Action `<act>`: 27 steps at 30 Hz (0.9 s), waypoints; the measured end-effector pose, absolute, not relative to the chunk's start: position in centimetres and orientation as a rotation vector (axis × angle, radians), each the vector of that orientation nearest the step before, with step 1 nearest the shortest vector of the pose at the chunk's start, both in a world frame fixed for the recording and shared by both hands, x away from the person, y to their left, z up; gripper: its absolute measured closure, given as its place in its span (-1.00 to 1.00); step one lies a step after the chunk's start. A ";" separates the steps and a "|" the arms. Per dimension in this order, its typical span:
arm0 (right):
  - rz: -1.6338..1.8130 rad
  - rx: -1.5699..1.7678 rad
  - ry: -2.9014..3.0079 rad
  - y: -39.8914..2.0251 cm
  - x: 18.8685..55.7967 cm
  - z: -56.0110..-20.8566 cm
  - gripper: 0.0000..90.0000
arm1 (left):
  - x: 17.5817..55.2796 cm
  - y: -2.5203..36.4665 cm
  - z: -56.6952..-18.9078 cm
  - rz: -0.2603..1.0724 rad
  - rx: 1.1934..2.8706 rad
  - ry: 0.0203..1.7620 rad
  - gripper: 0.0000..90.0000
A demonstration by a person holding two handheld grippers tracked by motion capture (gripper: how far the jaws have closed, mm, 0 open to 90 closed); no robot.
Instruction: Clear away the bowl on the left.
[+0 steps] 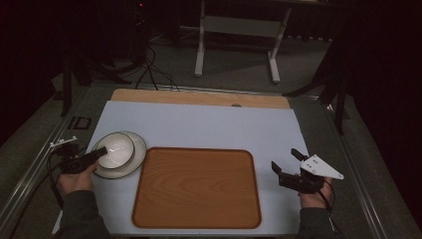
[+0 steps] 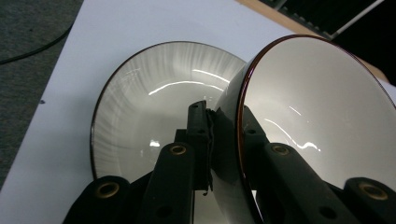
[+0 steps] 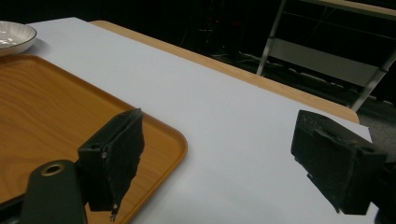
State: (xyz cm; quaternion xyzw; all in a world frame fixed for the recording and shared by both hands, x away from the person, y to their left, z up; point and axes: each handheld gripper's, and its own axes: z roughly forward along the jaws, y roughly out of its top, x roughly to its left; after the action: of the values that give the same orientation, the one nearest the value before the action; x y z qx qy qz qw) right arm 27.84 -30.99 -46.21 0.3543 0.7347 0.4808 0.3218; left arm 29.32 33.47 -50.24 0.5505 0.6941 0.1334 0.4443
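The bowl (image 2: 317, 107) is sitting tilted on the plate (image 2: 140, 102) at the table's (image 1: 209, 124) left side, and I am pinching its rim with my left gripper (image 2: 224, 126), one jaw inside, one outside. Beside them is lying the wooden tray (image 1: 199, 189). My right gripper (image 3: 219, 154) is hovering with jaws wide apart, gripping nothing, past the tray's right edge.

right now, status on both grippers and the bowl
Left gripper shut on bowl rim, tilted over plate. Right gripper open, empty. Tray bare.
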 end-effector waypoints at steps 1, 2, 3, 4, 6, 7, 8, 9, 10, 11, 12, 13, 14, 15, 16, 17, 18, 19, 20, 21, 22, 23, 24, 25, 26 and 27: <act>1.263 0.930 1.929 -31.0 27.8 -46.2 -0.63 | 29.3 33.5 -50.2 0.331 1.365 1.721 0.80; 1.264 0.929 1.928 -31.0 27.9 -46.2 -0.63 | 29.2 33.4 -50.1 0.327 1.358 1.709 0.80; 1.264 0.930 1.928 -31.0 27.9 -46.2 -0.63 | 29.1 33.4 -50.0 0.327 1.353 1.706 0.80; 1.265 0.931 1.927 -31.0 27.8 -46.2 -0.63 | 29.1 33.4 -49.9 0.326 1.350 1.703 0.80; 1.265 0.932 1.927 -31.0 27.9 -46.2 -0.63 | 28.9 33.4 -49.7 0.326 1.347 1.696 0.80; 1.266 0.932 1.927 -31.0 27.9 -46.2 -0.63 | 28.8 33.4 -49.6 0.328 1.341 1.691 0.80; 1.267 0.933 1.927 -31.1 27.9 -46.2 -0.63 | 28.7 33.4 -49.5 0.329 1.342 1.687 0.80; 1.268 0.932 1.926 -31.1 27.9 -46.2 -0.63 | 28.7 33.3 -49.4 0.329 1.337 1.682 0.80; 1.268 0.932 1.926 -31.1 27.9 -46.2 -0.63 | 28.6 33.3 -49.3 0.328 1.337 1.677 0.80; 1.269 0.933 1.926 -31.1 27.9 -46.2 -0.63 | 28.5 33.3 -49.2 0.329 1.337 1.672 0.80; 1.269 0.934 1.926 -31.1 27.8 -46.2 -0.63 | 28.5 33.3 -49.1 0.329 1.333 1.668 0.80; 1.269 0.934 1.926 -31.1 27.8 -46.2 -0.63 | 28.5 33.3 -49.1 0.329 1.333 1.668 0.80; 1.270 0.935 1.926 -31.1 27.8 -46.2 -0.63 | 28.5 33.3 -49.1 0.329 1.333 1.668 0.80; 1.272 0.936 1.925 -31.1 27.8 -46.2 -0.63 | 28.4 33.1 -48.6 0.343 1.339 1.646 0.80; 1.272 0.936 1.924 -31.1 27.8 -46.2 -0.63 | 28.3 33.0 -48.5 0.342 1.339 1.641 0.80; 1.273 0.937 1.924 -31.1 27.8 -46.2 -0.63 | 28.3 33.0 -48.5 0.342 1.339 1.641 0.80; 1.275 0.936 1.924 -31.1 27.9 -46.2 -0.63 | 28.3 32.9 -48.4 0.340 1.334 1.632 0.80; 1.275 0.936 1.924 -31.1 27.9 -46.2 -0.63 | 28.3 32.9 -48.4 0.340 1.334 1.632 0.80; 1.276 0.936 1.924 -31.1 27.9 -46.2 -0.63 | 28.3 32.9 -48.4 0.340 1.334 1.632 0.80; 1.276 0.935 1.924 -31.2 27.9 -46.2 -0.63 | 28.2 32.8 -48.1 0.341 1.340 1.625 0.80; 1.277 0.935 1.923 -31.2 27.9 -46.2 -0.63 | 28.2 32.8 -48.1 0.341 1.340 1.625 0.80; 1.277 0.935 1.922 -31.2 27.9 -46.2 -0.63 | 28.1 32.7 -47.8 0.344 1.337 1.615 0.80; 1.278 0.935 1.922 -31.2 27.9 -46.1 -0.63 | 28.0 32.7 -47.7 0.342 1.333 1.610 0.80; 1.278 0.935 1.923 -31.2 27.9 -46.1 -0.63 | 28.0 32.7 -47.6 0.341 1.332 1.603 0.80; 1.279 0.935 1.922 -31.2 27.9 -46.1 -0.63 | 27.9 32.6 -47.5 0.342 1.328 1.598 0.80; 1.279 0.935 1.922 -31.2 27.9 -46.1 -0.63 | 27.9 32.6 -47.5 0.342 1.328 1.598 0.80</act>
State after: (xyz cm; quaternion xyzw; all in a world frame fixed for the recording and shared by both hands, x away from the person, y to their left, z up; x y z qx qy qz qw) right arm 27.86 -31.18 -46.14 0.3557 0.7313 0.4864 0.3195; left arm 27.94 32.64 -47.50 0.5481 0.6593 0.1412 0.4950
